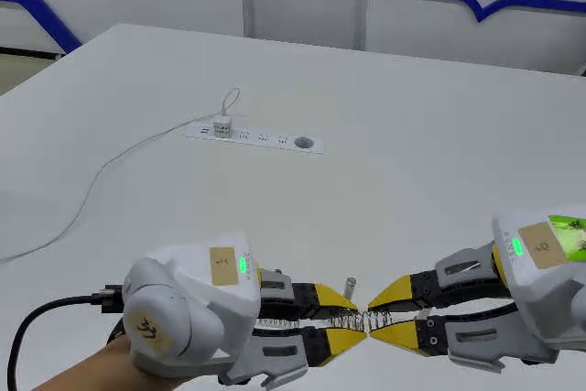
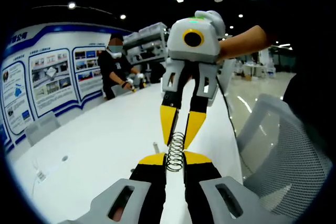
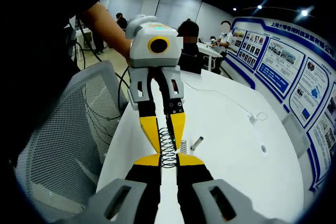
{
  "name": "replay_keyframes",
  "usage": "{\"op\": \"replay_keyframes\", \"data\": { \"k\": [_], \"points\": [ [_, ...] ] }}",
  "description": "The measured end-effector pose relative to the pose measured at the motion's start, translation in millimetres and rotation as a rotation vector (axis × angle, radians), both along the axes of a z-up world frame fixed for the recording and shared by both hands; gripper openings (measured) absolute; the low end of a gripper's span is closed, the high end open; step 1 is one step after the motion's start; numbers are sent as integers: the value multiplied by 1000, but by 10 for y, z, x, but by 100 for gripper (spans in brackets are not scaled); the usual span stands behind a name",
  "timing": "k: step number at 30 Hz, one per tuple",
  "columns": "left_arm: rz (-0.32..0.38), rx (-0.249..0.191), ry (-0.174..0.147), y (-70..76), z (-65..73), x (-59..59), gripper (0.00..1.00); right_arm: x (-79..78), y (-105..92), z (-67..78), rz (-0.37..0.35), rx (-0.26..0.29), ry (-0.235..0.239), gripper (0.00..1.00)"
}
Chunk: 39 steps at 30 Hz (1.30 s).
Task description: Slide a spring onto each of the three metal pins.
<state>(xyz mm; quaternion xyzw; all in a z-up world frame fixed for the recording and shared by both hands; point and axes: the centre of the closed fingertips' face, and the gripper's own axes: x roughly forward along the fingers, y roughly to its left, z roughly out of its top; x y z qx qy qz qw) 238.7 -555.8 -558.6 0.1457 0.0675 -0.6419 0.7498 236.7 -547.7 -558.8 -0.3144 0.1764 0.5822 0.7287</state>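
A long thin metal spring (image 1: pixel 330 321) runs level between my two grippers, just above the white table (image 1: pixel 385 190). My left gripper (image 1: pixel 359 320) and my right gripper (image 1: pixel 374 320) meet tip to tip, each shut on one end of it. In the left gripper view the spring (image 2: pixel 176 153) fills the gap at my left gripper (image 2: pixel 177 158), and the right gripper (image 2: pixel 181 139) comes from above. The right gripper view shows the spring (image 3: pixel 166 142) joining my right gripper (image 3: pixel 169 160) and the left gripper (image 3: pixel 167 148). A short metal pin (image 1: pixel 350 286) stands just behind the tips. Another small spring (image 3: pixel 184 146) sits beside that pin (image 3: pixel 197 143).
A white power strip (image 1: pixel 252 136) with a plug (image 1: pixel 222 125) and a trailing cable (image 1: pixel 119 167) lies mid-table. A grey chair (image 1: pixel 305 16) stands at the far edge. A mesh chair (image 3: pixel 63 129) is close to the near table edge. People (image 2: pixel 113 64) stand in the background.
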Motion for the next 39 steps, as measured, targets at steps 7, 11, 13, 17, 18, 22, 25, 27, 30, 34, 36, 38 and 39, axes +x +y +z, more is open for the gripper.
{"op": "replay_keyframes", "data": {
  "k": [7, 11, 13, 17, 18, 22, 25, 27, 30, 34, 36, 38, 39],
  "points": [
    [-18, -2, -24, -9, 25, -1, 10, 5, -11, 27, 8, 2, -15, 11],
    [-28, 1, -31, -13, 34, -1, 10, 20, -25, 31, -6, 14, -2, 12],
    [-30, -4, -30, -19, 45, -2, 10, 32, -49, -1, -9, -3, -3, 13],
    [-33, -12, -28, -24, 64, -4, 10, 33, -73, -59, -4, -21, -3, 13],
    [-40, -7, -33, -25, 59, -13, 10, 35, -59, -38, -3, -6, -9, 12],
    [-43, -7, -35, -18, 60, -15, 10, 17, -59, -5, -6, 17, 17, 11],
    [-47, 7, -45, -22, 36, -18, 10, 1, -50, 29, 2, 27, 28, 11],
    [-47, 16, -47, -28, 16, -18, 10, -8, -40, 56, 7, 33, 34, 11],
    [-47, 21, -54, -30, 2, -15, 10, -21, -16, 106, 9, 58, 46, 11],
    [-45, 27, -60, -26, -3, -10, 10, -44, 23, 150, 7, 91, 69, 11],
    [-44, 31, -61, -22, -10, -12, 10, -62, 66, 191, 4, 129, 88, 11],
    [-39, 29, -63, -25, -9, -17, 10, -63, 106, 240, -4, 165, 101, 11],
    [-37, 28, -66, -27, -6, -16, 10, -60, 114, 250, -6, 170, 101, 11]
  ]
}}
